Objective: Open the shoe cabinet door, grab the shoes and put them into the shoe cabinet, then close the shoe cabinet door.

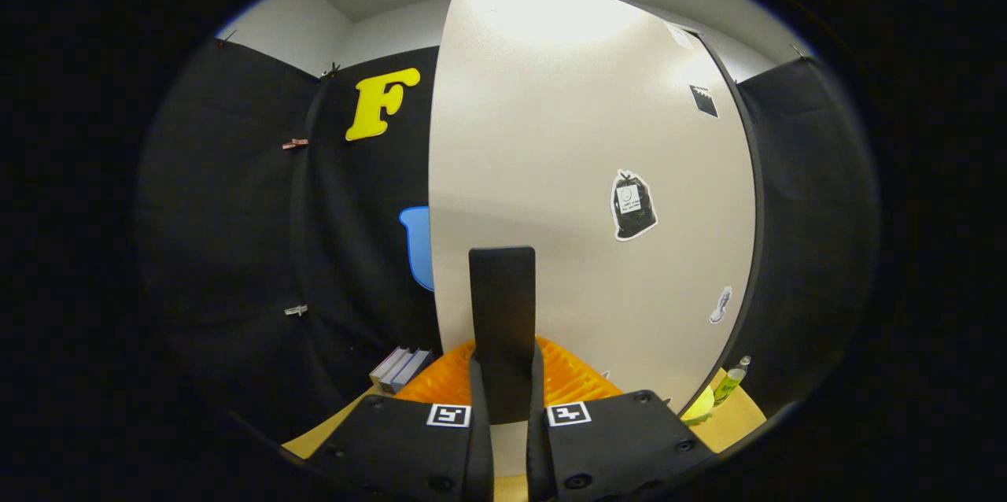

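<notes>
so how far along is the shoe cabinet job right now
Nothing is visibly finished. In hand: the gripper is shut on the black handle of the white cabinet door, a finger on each side. Whether this is the opening or closing pull can't be told: the cabinet's inside is hidden. If opening, loading the shoes and closing the door are left.

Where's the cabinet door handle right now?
In the gripper view, the dark upright handle stands on the pale shoe cabinet door, clamped between the gripper fingers, with an orange basket behind it.
</notes>
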The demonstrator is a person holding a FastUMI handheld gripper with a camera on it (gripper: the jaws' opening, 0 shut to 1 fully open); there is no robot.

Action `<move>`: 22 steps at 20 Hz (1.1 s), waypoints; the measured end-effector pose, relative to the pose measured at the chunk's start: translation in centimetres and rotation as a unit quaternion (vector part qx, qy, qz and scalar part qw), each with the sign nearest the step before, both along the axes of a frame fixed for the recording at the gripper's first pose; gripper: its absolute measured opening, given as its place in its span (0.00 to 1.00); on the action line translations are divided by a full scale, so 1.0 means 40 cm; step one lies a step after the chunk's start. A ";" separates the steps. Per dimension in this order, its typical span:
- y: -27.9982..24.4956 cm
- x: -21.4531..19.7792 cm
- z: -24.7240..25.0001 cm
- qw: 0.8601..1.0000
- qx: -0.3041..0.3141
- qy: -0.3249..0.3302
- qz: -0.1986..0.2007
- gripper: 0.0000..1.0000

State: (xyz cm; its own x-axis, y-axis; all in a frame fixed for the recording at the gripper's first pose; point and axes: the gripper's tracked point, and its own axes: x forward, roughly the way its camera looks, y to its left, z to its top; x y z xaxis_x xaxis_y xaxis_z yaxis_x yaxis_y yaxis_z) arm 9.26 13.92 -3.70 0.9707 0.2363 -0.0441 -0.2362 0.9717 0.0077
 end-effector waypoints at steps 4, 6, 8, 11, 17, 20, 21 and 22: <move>-0.056 -0.072 0.009 1.000 0.006 -0.009 0.010 0.20; -0.085 -0.097 0.010 1.000 0.005 -0.007 0.014 0.20; -0.114 -0.123 0.010 1.000 0.016 0.000 0.014 0.20; -0.161 -0.156 0.010 1.000 0.020 0.008 0.004 0.20; -0.276 -0.223 0.011 0.999 0.028 0.020 -0.021 0.20; -0.338 -0.238 0.015 0.998 0.033 0.019 -0.045 0.19; -0.356 -0.246 0.016 0.998 0.032 0.020 -0.051 0.19; -0.373 -0.254 0.017 0.998 0.034 0.021 -0.057 0.19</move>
